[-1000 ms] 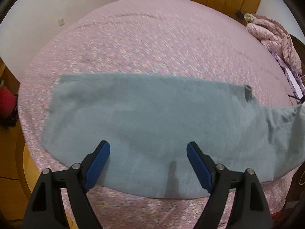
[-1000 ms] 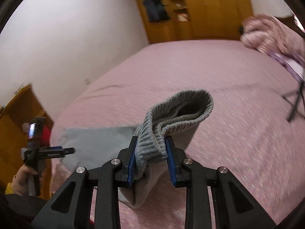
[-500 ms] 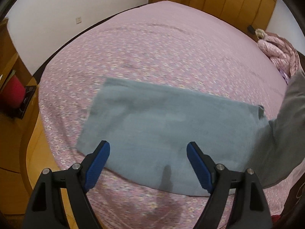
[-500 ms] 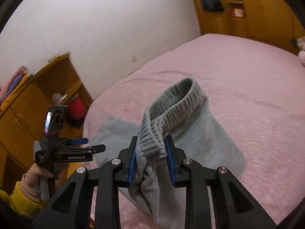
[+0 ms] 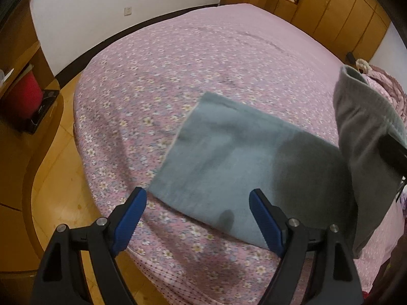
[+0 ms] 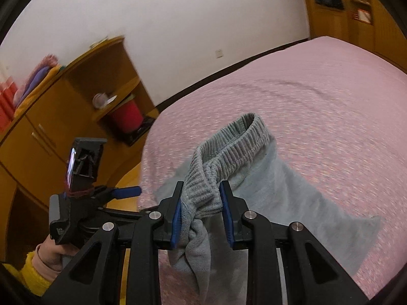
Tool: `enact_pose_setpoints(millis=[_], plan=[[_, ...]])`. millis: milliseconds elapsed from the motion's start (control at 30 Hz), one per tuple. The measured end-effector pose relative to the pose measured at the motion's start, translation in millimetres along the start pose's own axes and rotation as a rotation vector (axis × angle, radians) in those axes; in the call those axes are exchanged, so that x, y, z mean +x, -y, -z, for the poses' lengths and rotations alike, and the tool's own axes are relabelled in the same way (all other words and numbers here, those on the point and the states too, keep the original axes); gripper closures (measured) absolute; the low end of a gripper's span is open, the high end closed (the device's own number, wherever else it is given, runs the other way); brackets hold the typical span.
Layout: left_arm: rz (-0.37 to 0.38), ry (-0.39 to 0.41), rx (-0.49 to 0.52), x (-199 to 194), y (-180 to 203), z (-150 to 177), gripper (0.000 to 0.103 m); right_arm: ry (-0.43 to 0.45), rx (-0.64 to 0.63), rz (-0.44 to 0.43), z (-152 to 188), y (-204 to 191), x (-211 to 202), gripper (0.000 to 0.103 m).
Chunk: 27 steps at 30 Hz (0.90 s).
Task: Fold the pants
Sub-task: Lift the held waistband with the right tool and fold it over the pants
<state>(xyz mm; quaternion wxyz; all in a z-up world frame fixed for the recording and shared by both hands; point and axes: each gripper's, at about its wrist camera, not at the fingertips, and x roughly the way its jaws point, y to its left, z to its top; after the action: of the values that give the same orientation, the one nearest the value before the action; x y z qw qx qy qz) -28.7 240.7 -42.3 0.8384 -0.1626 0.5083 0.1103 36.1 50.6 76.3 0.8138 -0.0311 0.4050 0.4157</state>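
Note:
Grey pants (image 5: 229,162) lie flat on the pink flowered bed (image 5: 178,63), legs stretched toward the bed's near corner. My right gripper (image 6: 202,211) is shut on the ribbed waistband (image 6: 229,147) and holds it lifted above the legs; the raised part shows at the right of the left wrist view (image 5: 366,139). My left gripper (image 5: 197,218) is open and empty, hovering just above the near edge of the pants' leg end. It also shows in the right wrist view (image 6: 127,192), at the bed's corner.
A wooden cabinet (image 6: 63,117) with a red container (image 6: 126,117) stands left of the bed. Wooden wardrobes (image 5: 330,7) line the far wall. A pink quilt (image 5: 389,89) lies at the far right. The wooden floor (image 5: 58,172) is below the bed's corner.
My right gripper has carried the waistband up and leftward over the legs, toward the leg end. My left gripper has pulled back toward the bed's corner and stayed open.

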Motion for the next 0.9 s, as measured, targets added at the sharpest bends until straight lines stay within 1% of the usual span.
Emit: enact_pose_setpoints(millis=[167,267,333,367,467,500,567,600,633,667,800,867,900], plan=[[0.003,-0.001,-0.019,3,-11,1,0.017,-0.067,-0.049,-0.021,-3,-17,43,0.075],[0.005,-0.004,-0.031,5,-17,3,0.017,-0.120,-0.059,-0.021,2,-17,68,0.072],[0.006,-0.006,-0.040,8,-21,2,0.017,-0.148,-0.035,-0.030,5,-11,74,0.069],[0.007,-0.007,-0.046,9,-23,3,0.017,-0.150,-0.014,-0.044,7,-9,73,0.069],[0.009,-0.008,-0.059,10,-29,3,0.017,-0.134,0.023,-0.120,10,-3,55,0.061],[0.011,-0.005,-0.062,9,-30,2,0.017,-0.133,0.024,-0.127,11,-1,50,0.058],[0.026,0.003,-0.071,7,-33,0,0.017,-0.132,0.023,-0.140,15,4,36,0.057],[0.051,0.008,-0.082,5,-35,-1,0.017,-0.127,0.026,-0.140,17,7,30,0.057],[0.075,0.012,-0.094,3,-37,0,0.017,-0.123,0.029,-0.132,20,10,25,0.057],[0.105,0.018,-0.108,1,-39,0,0.017,-0.122,0.033,-0.100,25,16,18,0.057],[0.203,0.033,-0.147,-10,-40,1,0.017,-0.135,0.033,0.086,45,38,4,0.057],[0.254,0.042,-0.162,-14,-36,1,0.017,-0.145,0.054,0.165,58,51,-5,0.057],[0.265,0.049,-0.162,-16,-32,0,0.017,-0.149,0.061,0.194,62,56,-8,0.057]])
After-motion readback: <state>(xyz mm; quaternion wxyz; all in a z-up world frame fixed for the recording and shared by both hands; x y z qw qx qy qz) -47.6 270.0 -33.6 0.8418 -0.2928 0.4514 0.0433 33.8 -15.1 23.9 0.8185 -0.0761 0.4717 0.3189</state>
